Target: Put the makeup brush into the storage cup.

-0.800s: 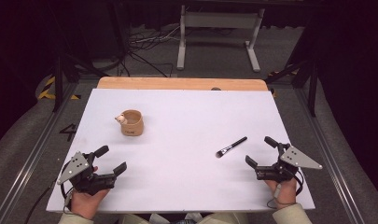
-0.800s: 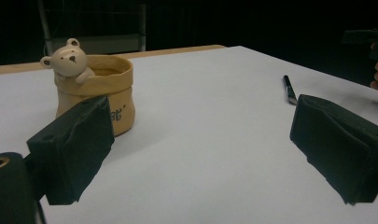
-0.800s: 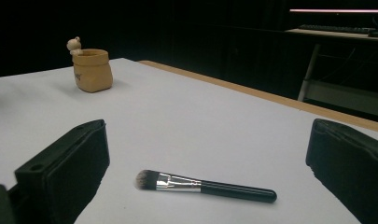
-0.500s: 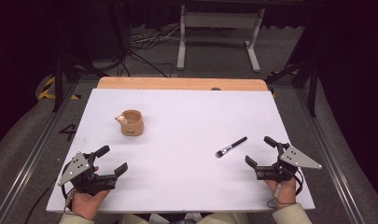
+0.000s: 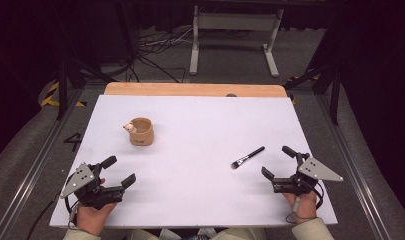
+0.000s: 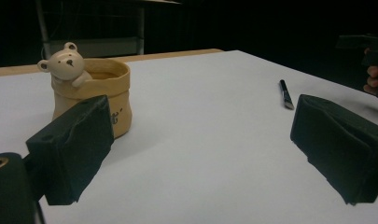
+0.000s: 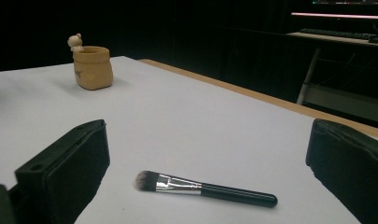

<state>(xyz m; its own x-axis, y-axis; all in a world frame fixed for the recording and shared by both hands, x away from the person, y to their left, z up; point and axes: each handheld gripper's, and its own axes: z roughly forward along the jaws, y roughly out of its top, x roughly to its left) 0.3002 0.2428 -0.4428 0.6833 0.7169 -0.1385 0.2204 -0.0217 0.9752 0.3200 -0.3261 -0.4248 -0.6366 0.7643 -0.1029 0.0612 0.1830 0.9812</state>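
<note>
makeup brush (image 5: 247, 158) flat on white table (image 5: 200, 125), long axis diagonal, bristles toward near-left, handle toward far-right. left gripper (image 5: 119, 172) spread, empty. right gripper (image 5: 278, 161) spread, empty, near brush.

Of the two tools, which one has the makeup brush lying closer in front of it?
The right tool: the makeup brush lies flat just before its open jaws. The left tool is across the table, nearer the bear pot.
</note>
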